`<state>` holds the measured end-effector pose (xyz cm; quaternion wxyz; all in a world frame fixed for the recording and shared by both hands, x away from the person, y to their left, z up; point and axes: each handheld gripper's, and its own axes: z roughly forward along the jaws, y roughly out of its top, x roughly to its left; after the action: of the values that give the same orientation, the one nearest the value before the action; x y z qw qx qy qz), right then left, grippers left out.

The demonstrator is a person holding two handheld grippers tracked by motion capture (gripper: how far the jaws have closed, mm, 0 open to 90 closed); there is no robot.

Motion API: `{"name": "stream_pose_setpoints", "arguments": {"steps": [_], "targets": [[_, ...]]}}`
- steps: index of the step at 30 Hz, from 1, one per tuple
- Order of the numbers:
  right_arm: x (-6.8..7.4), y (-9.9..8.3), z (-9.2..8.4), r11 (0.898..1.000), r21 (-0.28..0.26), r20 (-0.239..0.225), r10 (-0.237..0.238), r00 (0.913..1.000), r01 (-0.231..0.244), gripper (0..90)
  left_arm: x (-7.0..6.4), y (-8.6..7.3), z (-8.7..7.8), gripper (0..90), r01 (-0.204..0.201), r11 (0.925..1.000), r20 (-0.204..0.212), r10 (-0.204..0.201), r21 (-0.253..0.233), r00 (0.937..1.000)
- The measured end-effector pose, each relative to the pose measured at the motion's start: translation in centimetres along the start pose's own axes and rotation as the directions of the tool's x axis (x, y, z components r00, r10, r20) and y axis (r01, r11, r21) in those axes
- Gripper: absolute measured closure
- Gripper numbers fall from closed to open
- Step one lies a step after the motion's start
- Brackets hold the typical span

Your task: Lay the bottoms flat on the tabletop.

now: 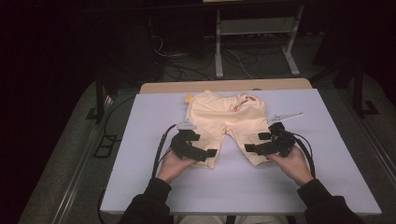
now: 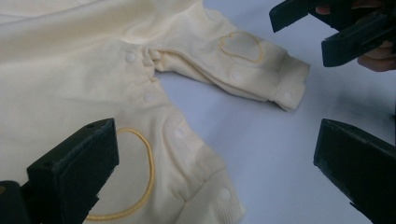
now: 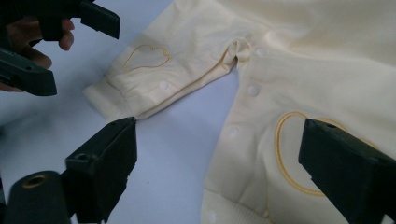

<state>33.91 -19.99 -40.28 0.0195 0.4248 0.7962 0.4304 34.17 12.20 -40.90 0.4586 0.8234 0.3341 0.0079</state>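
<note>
Lab – dark room, table (image 1: 140, 154) under a white sheet, loose cables (image 1: 187, 70) on floor, metal frame (image 1: 254, 39) behind.

Bare table (image 1: 140, 140) lies open around the yellow garment (image 1: 224, 116); a clear gap separates its legs.

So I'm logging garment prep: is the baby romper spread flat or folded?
Spread flat: the romper lies open on the table, both legs apart.

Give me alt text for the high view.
A person's hands hold the left gripper and right gripper, both open, at the leg cuffs of a pale yellow baby garment lying flat on a white table.
</note>
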Motion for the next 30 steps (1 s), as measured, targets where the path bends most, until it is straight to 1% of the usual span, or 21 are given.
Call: {"name": "stream_pose_setpoints", "arguments": {"steps": [1, 2, 3, 5, 6, 9, 11, 13, 16, 17, 18, 19, 20, 23, 24, 25, 26, 27, 28, 29, 30], "targets": [[0.0, -0.4, 0.1, 1.0, 0.019, -0.002, 0.006, 1.0, -0.006, 14.4, -0.1, -0.2, 0.0, 0.0, -0.002, 0.9999, 0.0, 0.002, 0.013, 1.0], [0.1, -0.5, 0.1, 0.999, 0.033, 0.012, -0.001, 0.9999, 0.0, 15.4, -0.2, -0.3, 0.0, 0.4, -0.007, 0.9997, -0.003, 0.007, 0.024, 1.0], [0.1, -0.5, 0.1, 0.999, 0.033, 0.012, -0.001, 0.9999, 0.0, 15.4, -0.4, -0.5, 0.0, 0.4, -0.012, 0.9995, -0.006, 0.012, 0.029, 0.9999], [0.5, -1.1, 0.3, 0.998, 0.057, 0.026, -0.023, 0.9994, 0.022, 22.6, -0.5, -0.8, 0.0, 4.7, -0.016, 0.9992, -0.013, 0.016, 0.037, 0.9998], [0.5, -1.1, 0.3, 0.998, 0.057, 0.026, -0.023, 0.9994, 0.022, 22.6, -0.6, -1.0, 0.0, 5.5, -0.015, 0.9991, -0.009, 0.015, 0.04, 0.9998], [0.8, -1.6, 0.6, 0.996, 0.082, 0.023, -0.039, 0.999, 0.037, 29.2, -0.8, -1.2, 0.1, 8.0, -0.019, 0.9983, -0.011, 0.02, 0.054, 0.9997], [1.3, -1.9, 0.9, 0.993, 0.096, 0.054, -0.074, 0.9958, 0.069, 33.5, -1.0, -1.4, 0.3, 11.5, -0.012, 0.9987, -0.014, 0.013, 0.05, 0.9998], [1.5, -2.0, 1.3, 0.991, 0.109, 0.076, -0.089, 0.9932, 0.08, 37.1, -1.3, -1.5, 0.7, 13.8, -0.014, 0.9982, -0.025, 0.016, 0.058, 0.9996], [1.7, -2.2, 2.2, 0.983, 0.159, 0.136, -0.113, 0.9843, 0.091, 44.3, -1.7, -1.6, 1.5, 16.6, -0.042, 0.9942, -0.034, 0.046, 0.099, 0.9984], [1.8, -2.4, 2.7, 0.978, 0.185, 0.164, -0.129, 0.978, 0.098, 46.9, -1.8, -1.7, 1.7, 18.0, -0.05, 0.9921, -0.033, 0.054, 0.115, 0.998], [1.8, -2.6, 3.0, 0.974, 0.197, 0.179, -0.145, 0.973, 0.109, 50.2, -1.9, -1.7, 1.9, 18.1, -0.051, 0.991, -0.037, 0.056, 0.124, 0.9978], [2.0, -2.6, 3.0, 0.973, 0.198, 0.2, -0.159, 0.9667, 0.119, 55.2, -2.0, -1.8, 2.1, 18.7, -0.056, 0.9901, -0.041, 0.062, 0.129, 0.9973], [2.0, -2.6, 3.0, 0.972, 0.201, 0.213, -0.167, 0.9628, 0.124, 57.4, -2.1, -1.8, 2.3, 19.4, -0.062, 0.9883, -0.049, 0.069, 0.14, 0.9964], [1.9, -2.5, 2.9, 0.971, 0.207, 0.22, -0.166, 0.9612, 0.12, 66.7, -2.2, -2.0, 2.7, 22.6, -0.064, 0.9866, -0.077, 0.076, 0.15, 0.9941], [1.8, -2.5, 2.9, 0.972, 0.207, 0.217, -0.16, 0.9631, 0.115, 68.0, -2.2, -2.1, 3.0, 24.6, -0.069, 0.985, -0.1, 0.086, 0.158, 0.9912], [1.8, -2.5, 2.8, 0.973, 0.206, 0.214, -0.152, 0.9648, 0.108, 69.1, -2.2, -2.1, 3.1, 26.8, -0.076, 0.9836, -0.111, 0.095, 0.164, 0.9893], [1.7, -2.5, 2.8, 0.973, 0.205, 0.213, -0.151, 0.9652, 0.107, 69.6, -2.3, -2.2, 3.2, 28.4, -0.088, 0.9816, -0.129, 0.11, 0.169, 0.9855], [1.7, -2.4, 2.8, 0.973, 0.203, 0.211, -0.149, 0.9661, 0.106, 70.0, -2.5, -2.1, 3.3, 31.7, -0.1, 0.9791, -0.156, 0.128, 0.177, 0.9795], [1.7, -2.4, 2.7, 0.974, 0.201, 0.208, -0.143, 0.9676, 0.1, 70.7, -2.6, -2.1, 3.3, 37.6, -0.114, 0.9753, -0.184, 0.15, 0.189, 0.9714], [1.7, -2.4, 2.7, 0.976, 0.197, 0.205, -0.136, 0.9693, 0.095, 71.2, -2.7, -2.2, 3.4, 41.6, -0.123, 0.9735, -0.196, 0.161, 0.193, 0.9673], [1.6, -2.3, 2.6, 0.977, 0.193, 0.2, -0.131, 0.9711, 0.092, 71.6, -2.7, -2.2, 3.5, 45.6, -0.129, 0.9719, -0.216, 0.172, 0.197, 0.9611]]}}
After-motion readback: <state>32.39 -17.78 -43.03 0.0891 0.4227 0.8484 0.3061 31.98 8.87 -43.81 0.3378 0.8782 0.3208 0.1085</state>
